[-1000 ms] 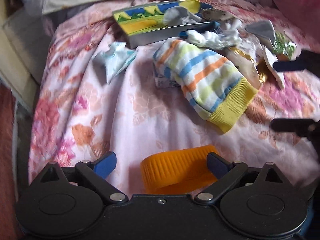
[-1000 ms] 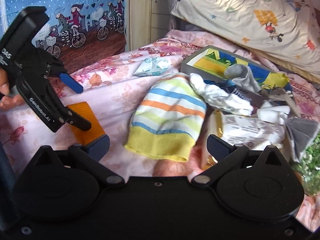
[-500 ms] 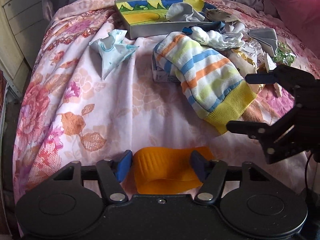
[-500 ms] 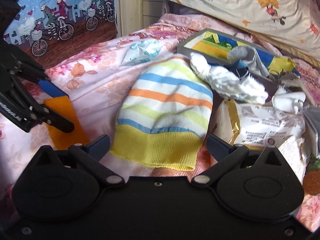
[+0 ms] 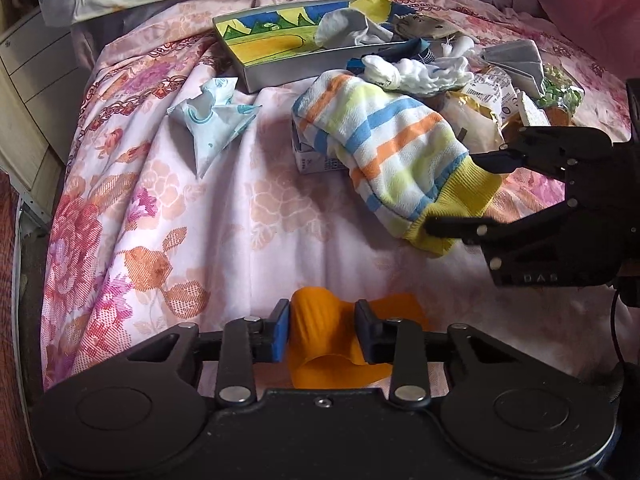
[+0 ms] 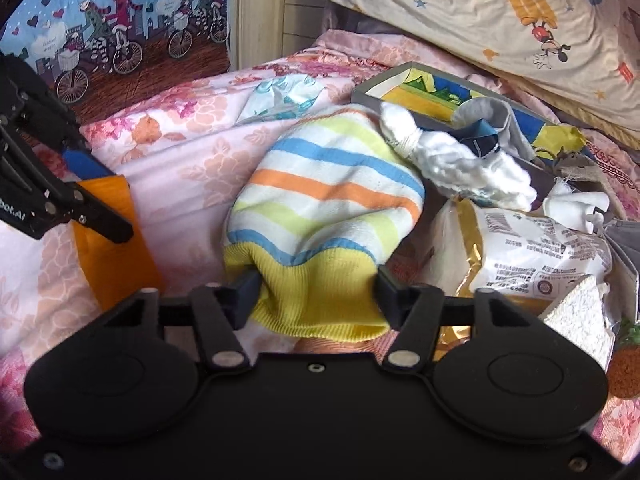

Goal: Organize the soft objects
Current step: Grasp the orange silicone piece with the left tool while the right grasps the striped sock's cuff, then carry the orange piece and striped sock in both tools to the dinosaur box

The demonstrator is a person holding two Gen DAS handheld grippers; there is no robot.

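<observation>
You are in a home bedroom: a bed [image 5: 248,208] with floral sheet, cartoon pillow [image 6: 500,20], wooden drawers [image 5: 24,92].

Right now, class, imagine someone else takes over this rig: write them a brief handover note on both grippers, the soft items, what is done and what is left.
Left gripper: shut on the orange band, which is bunched between its fingers low over the bedspread.
Right gripper: fingers at both sides of the striped sock, on its yellow cuff, pinching it in; the sock lies on the bed.
Done: both items gripped.
Left: nothing looks sorted yet. The white sock and other fabric pieces lie among wrappers beside the picture tray.
</observation>
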